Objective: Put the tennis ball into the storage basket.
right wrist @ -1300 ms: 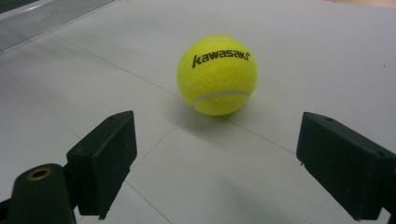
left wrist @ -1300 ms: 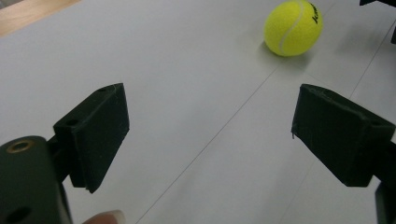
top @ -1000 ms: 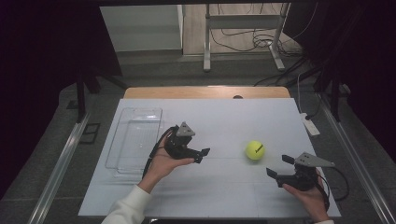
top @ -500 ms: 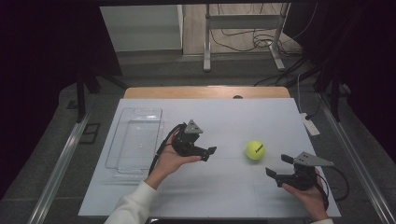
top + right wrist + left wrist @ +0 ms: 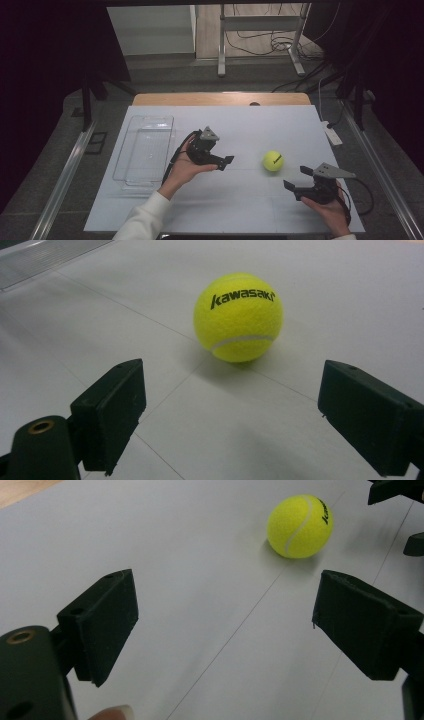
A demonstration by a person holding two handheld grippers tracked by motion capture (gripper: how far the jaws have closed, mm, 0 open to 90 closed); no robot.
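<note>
Approach step: tennis ball (image 5: 273, 160) sits bare on the white table (image 5: 250, 210), at 1 o'clock of my left gripper (image 5: 226, 161), 10 o'clock of my right gripper (image 5: 297, 177), both spread wide and empty; next, probably close around it.
</note>
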